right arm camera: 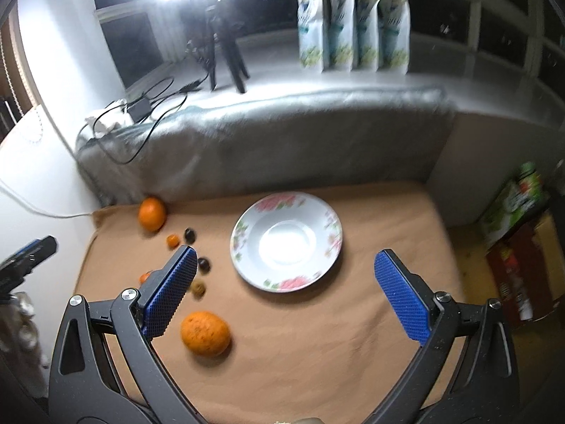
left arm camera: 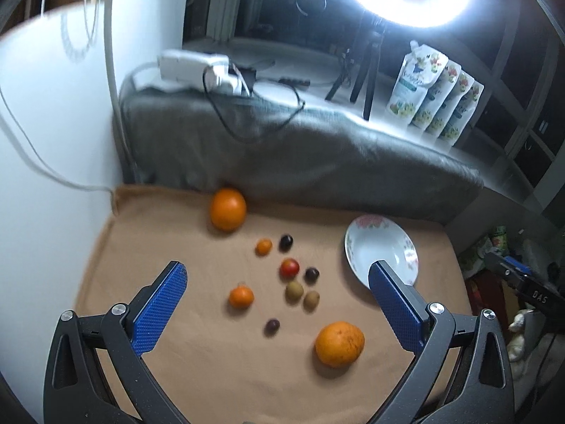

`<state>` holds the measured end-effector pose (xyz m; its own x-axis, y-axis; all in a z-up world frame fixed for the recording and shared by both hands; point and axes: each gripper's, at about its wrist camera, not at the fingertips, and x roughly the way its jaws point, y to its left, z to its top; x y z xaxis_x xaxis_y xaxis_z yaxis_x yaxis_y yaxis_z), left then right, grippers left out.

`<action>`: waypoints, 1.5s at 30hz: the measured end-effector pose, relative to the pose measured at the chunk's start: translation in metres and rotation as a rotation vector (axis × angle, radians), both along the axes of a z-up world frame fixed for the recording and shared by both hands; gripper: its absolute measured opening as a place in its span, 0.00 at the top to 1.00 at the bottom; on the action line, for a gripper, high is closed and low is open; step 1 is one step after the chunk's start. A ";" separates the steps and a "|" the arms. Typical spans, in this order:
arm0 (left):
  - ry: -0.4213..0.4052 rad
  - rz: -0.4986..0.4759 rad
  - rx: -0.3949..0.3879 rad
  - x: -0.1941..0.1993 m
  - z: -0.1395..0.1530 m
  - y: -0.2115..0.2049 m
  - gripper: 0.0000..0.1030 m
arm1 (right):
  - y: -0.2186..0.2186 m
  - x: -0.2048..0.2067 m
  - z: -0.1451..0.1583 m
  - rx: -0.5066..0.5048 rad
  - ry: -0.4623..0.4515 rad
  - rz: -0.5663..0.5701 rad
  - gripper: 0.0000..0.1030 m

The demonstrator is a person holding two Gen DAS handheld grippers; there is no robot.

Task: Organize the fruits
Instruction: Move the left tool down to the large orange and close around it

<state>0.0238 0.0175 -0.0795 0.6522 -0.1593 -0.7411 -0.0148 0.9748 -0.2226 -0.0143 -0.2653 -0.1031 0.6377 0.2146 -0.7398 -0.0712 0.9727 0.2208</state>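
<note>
Fruits lie scattered on a tan cloth (left arm camera: 197, 364). A large orange (left arm camera: 228, 208) sits at the back by the grey cushion, and another orange (left arm camera: 339, 343) (right arm camera: 205, 333) lies near the front. Between them are two small tangerines (left arm camera: 241, 296), a red tomato (left arm camera: 289, 268), two kiwis (left arm camera: 294, 290) and several dark grapes (left arm camera: 272, 325). A white floral plate (right arm camera: 286, 241) (left arm camera: 379, 247) stands empty at the right. My left gripper (left arm camera: 279, 282) hovers open above the small fruits. My right gripper (right arm camera: 286, 274) hangs open over the plate's near rim.
A grey cushion (left arm camera: 300, 155) bounds the cloth at the back, with cables and a white power strip (left arm camera: 197, 67) on it. A ring light on a tripod (left arm camera: 367, 81) and several pouches (right arm camera: 353, 21) stand behind. Boxes (right arm camera: 512, 247) sit to the right of the cloth.
</note>
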 end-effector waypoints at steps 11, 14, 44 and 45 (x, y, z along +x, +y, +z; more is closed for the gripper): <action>0.194 -0.081 -0.184 -0.005 -0.066 -0.003 0.15 | 0.014 0.019 -0.074 0.220 0.229 0.149 0.12; 0.242 -0.107 -0.237 -0.006 -0.082 -0.008 0.18 | 0.023 0.023 -0.090 0.259 0.278 0.194 0.13; 0.487 -0.311 -0.308 0.006 -0.166 -0.058 0.54 | 0.074 0.039 -0.193 0.414 0.578 0.359 0.33; 0.491 -0.314 -0.306 0.006 -0.167 -0.058 0.56 | 0.074 0.038 -0.194 0.418 0.581 0.362 0.35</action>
<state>0.0297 -0.0409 -0.2468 0.1379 -0.5379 -0.8316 0.0896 0.8430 -0.5304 0.0241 -0.1909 -0.2973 0.0130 0.6669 -0.7450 -0.1286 0.7400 0.6602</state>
